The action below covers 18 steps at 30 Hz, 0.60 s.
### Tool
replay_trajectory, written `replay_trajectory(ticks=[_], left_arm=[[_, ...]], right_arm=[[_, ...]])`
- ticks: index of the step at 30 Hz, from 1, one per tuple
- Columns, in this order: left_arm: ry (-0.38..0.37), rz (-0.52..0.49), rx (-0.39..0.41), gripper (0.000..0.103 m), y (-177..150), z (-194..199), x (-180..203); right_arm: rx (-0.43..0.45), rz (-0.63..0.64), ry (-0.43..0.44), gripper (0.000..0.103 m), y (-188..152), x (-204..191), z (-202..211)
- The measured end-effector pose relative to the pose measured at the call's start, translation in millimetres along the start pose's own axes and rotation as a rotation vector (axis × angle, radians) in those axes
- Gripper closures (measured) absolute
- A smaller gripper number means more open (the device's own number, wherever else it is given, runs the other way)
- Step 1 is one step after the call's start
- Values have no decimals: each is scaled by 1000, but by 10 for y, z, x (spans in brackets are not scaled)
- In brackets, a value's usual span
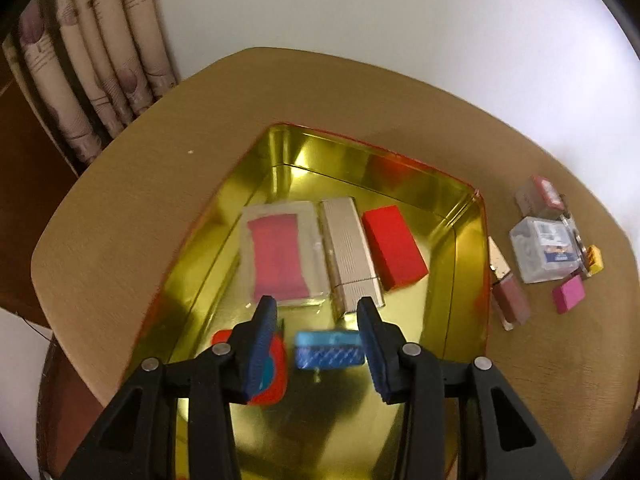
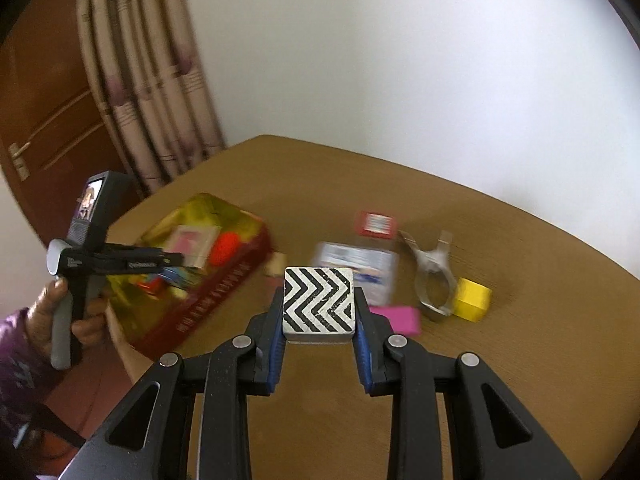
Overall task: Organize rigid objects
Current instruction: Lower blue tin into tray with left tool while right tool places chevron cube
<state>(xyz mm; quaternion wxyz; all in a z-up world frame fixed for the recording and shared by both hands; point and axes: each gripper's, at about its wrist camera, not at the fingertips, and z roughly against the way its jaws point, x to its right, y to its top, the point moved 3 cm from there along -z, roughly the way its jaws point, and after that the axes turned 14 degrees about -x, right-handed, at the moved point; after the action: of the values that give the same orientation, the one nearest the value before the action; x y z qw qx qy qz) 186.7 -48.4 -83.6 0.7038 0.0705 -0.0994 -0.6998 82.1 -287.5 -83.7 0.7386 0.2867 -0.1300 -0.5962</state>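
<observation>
A gold-lined red tin sits on the round wooden table and also shows in the right wrist view. In it lie a clear case with a pink card, a ribbed silver box, a red block, a red-orange object and a small blue box. My left gripper is open above the tin, its fingers either side of the blue box. My right gripper is shut on a black-and-white zigzag block, held above the table.
Right of the tin lie a pink lip gloss, a clear plastic box, a pink block, a yellow block, a red-labelled item and a metal clip. A curtain and door stand behind.
</observation>
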Motion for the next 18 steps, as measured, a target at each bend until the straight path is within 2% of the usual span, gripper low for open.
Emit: replay_trajectory(ticks=[1, 4, 6, 9, 11, 14, 18], left_arm=[[-20, 23, 13, 60, -54, 100, -60], [-62, 101, 133, 57, -347, 461, -275], [-21, 142, 198, 43, -582, 644, -400], [36, 190, 295, 42, -906, 803, -553], [44, 177, 302, 42, -991, 806, -591], [29, 205, 295, 42, -1011, 730, -665], [27, 211, 260, 42, -1011, 640, -760]], right_arm=[[-6, 17, 19, 76, 74, -104, -45], [-34, 57, 96, 76, 334, -439, -239], [-80, 79, 157, 76, 538, -670, -459], [-152, 99, 216, 76, 846, -1033, -884], [-211, 104, 241, 76, 1017, -1239, -1193], [-281, 104, 205, 76, 1226, -1472, -1605], [-323, 93, 178, 76, 1430, -1650, -1931]])
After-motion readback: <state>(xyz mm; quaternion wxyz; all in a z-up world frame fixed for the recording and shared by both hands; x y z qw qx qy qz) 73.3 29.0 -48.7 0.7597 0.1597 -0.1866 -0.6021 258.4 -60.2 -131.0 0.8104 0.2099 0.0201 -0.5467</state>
